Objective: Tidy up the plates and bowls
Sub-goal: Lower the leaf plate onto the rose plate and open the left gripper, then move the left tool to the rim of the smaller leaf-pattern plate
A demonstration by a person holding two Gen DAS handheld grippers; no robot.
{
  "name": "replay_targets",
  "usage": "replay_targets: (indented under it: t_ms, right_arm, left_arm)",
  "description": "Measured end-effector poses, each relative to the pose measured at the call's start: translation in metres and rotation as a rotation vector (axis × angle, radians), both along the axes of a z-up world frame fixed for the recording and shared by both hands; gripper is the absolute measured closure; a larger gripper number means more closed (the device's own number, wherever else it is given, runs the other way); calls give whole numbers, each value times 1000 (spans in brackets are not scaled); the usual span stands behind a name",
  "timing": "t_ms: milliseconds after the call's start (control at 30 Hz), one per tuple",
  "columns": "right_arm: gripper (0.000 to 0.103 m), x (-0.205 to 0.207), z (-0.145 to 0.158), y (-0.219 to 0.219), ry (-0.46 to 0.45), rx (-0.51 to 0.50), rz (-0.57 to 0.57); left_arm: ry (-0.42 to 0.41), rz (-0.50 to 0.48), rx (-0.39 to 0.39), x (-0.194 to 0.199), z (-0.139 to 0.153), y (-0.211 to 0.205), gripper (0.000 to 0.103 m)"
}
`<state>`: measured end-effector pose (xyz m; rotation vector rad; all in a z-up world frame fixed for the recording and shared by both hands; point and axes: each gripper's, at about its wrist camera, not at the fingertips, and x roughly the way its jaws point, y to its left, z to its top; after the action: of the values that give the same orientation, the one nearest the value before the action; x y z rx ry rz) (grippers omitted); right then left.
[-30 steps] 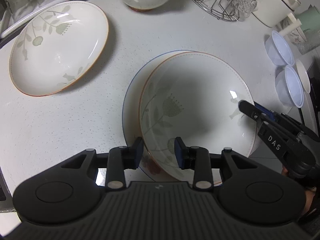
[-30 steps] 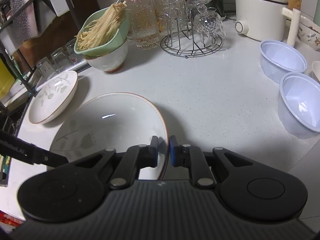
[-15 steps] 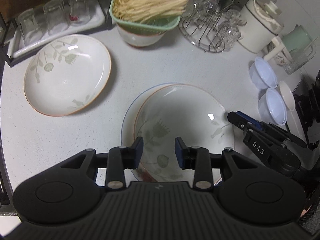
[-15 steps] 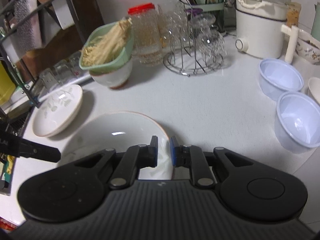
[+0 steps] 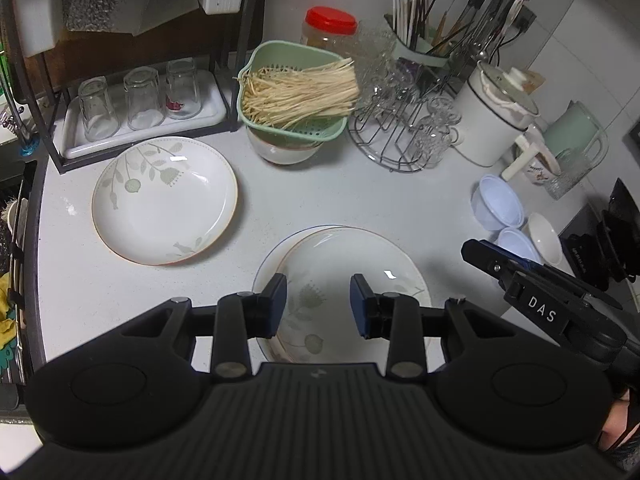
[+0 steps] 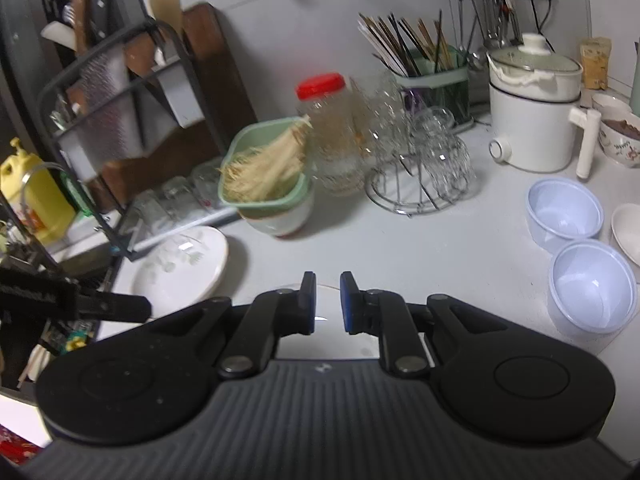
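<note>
A floral plate point(image 5: 344, 268) rests on a blue-rimmed plate point(image 5: 267, 258) on the white counter, below my left gripper point(image 5: 318, 306), which is open and empty above it. A second floral plate point(image 5: 164, 200) lies alone at the left; it also shows in the right wrist view point(image 6: 180, 268). My right gripper point(image 6: 325, 303) is slightly open and empty, raised above the stack's right edge; it also shows in the left wrist view point(image 5: 500, 262). Two pale blue plastic bowls point(image 6: 564, 214) point(image 6: 592, 286) and a small white bowl point(image 6: 628, 232) stand at the right.
A green colander of noodles point(image 5: 296, 92) sits on a bowl at the back. A wire rack of glasses point(image 5: 404, 136), a white pot point(image 5: 496, 116), a utensil holder point(image 5: 420, 40), a red-lidded jar point(image 5: 330, 28) and a tray of tumblers point(image 5: 140, 108) line the back.
Both grippers have risen and pulled back from the stacked plates. The right gripper, which was shut at the top plate's rim, has opened a little and let it go.
</note>
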<state>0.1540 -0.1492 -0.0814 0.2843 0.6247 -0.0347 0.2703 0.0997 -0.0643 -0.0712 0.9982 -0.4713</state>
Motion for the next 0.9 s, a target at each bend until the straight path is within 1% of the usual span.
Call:
replay_targets:
  t_ms: [200, 300, 433, 567, 700, 767, 833, 900]
  right_arm:
    - [87, -18, 24, 7, -55, 21, 19]
    - [87, -28, 34, 10, -76, 25, 27]
    - [87, -41, 43, 14, -86, 23, 43]
    - [87, -52, 47, 19, -89, 21, 64]
    - [87, -59, 47, 25, -84, 9, 79]
    - [87, -62, 47, 26, -79, 9, 80]
    - [86, -64, 48, 27, -82, 0, 81]
    - [86, -67, 49, 28, -84, -11, 77]
  left_arm:
    - [-69, -13, 5, -25, 17, 1, 57]
    - [-104, -2, 8, -34, 25, 3, 53]
    - [-124, 29, -7, -45, 32, 10, 48]
    - [-152, 61, 4, -58, 35, 18, 42]
    - [-153, 81, 20, -68, 35, 25, 39]
    - [-155, 94, 30, -72, 34, 28, 35]
    - [-155, 124, 24, -75, 36, 33, 32]
    - [-167, 144, 7, -78, 38, 38, 26]
